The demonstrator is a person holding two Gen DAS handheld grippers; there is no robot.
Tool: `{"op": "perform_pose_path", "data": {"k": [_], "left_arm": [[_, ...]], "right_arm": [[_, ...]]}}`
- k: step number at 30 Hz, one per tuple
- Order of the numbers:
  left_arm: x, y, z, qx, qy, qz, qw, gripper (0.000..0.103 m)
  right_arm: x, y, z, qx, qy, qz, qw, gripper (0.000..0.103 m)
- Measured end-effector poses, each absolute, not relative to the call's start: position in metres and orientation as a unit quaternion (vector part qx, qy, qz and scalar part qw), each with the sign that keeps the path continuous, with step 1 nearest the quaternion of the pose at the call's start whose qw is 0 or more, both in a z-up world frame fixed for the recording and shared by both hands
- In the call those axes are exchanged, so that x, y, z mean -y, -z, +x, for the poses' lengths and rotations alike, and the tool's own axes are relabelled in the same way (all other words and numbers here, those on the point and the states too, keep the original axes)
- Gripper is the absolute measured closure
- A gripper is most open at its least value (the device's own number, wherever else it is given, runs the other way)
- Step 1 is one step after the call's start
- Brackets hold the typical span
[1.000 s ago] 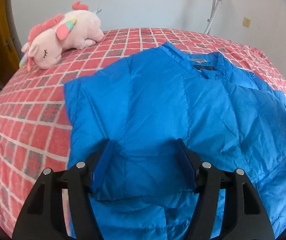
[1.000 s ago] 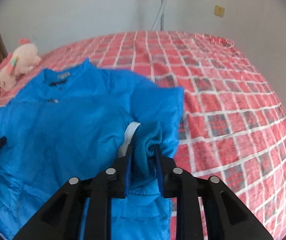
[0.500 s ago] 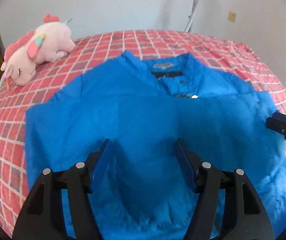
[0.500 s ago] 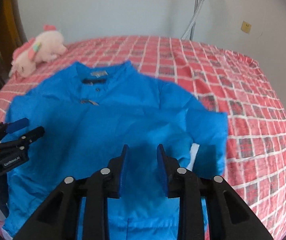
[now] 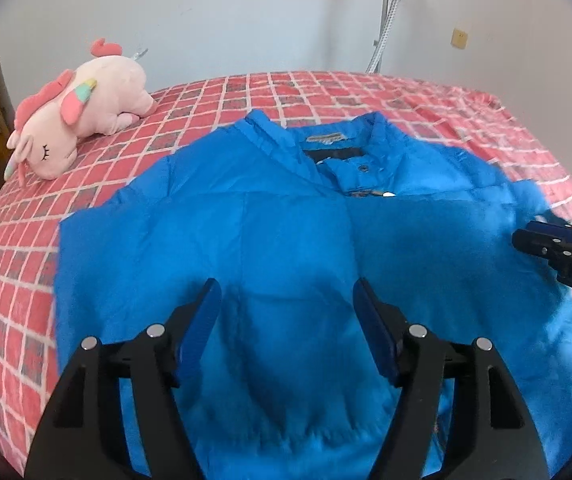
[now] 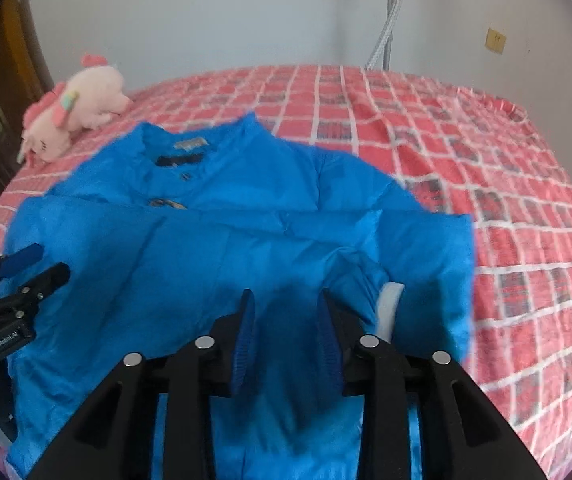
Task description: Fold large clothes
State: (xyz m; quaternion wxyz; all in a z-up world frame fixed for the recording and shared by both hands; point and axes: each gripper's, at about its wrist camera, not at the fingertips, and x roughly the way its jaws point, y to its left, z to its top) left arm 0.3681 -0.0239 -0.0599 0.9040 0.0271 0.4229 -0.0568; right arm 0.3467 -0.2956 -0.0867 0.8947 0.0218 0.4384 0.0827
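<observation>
Hovering low in the left wrist view, the left gripper has its jaws spread wide over the jacket, with nothing pinched between them. The right gripper, at the bottom middle of its own view, is opening its jaws; blue fabric lies below the gap, but the pads are not pressing on it. A white lining patch shows just right of that gripper, where the sleeve is folded in. The jacket lies spread on the bed, front up, its collar pointing to the far wall and both sleeves folded across the body. Beyond it, at the upper left of both views, a plush unicorn rests on the checked red cover. A socket sits on the wall at upper right.
</observation>
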Motion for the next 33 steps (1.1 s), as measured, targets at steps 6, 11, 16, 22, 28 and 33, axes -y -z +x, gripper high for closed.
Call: {"op": "perform_pose_path", "data": {"k": [6,11,16,22,28,33], "left_arm": [[0.017,0.050,0.345,-0.414,0.062,0.031,0.908,0.035],[0.013,0.077,0.356,-0.447,0.060,0.028,0.892,0.034],[0.011,0.086,0.359,-0.447,0.066,0.027,0.892,0.034],[0.013,0.087,0.358,-0.443,0.063,0.031,0.894,0.034],[-0.010,0.052,0.327,-0.437,0.069,0.004,0.897,0.035],[-0.047,0.030,0.262,-0.421,0.040,0.017,0.906,0.030]], "right_arm": [[0.301,0.077,0.323,-0.440,-0.087,0.011,0.894,0.068],[0.297,0.093,0.326,-0.449,-0.079,-0.004,0.890,0.068],[0.298,0.106,0.332,-0.449,-0.076,-0.004,0.890,0.067],[0.297,0.109,0.330,-0.433,-0.079,-0.007,0.898,0.066],[0.318,0.071,0.289,-0.396,-0.111,0.027,0.911,0.062],[0.339,0.063,0.228,-0.398,-0.121,0.023,0.909,0.056]]}}
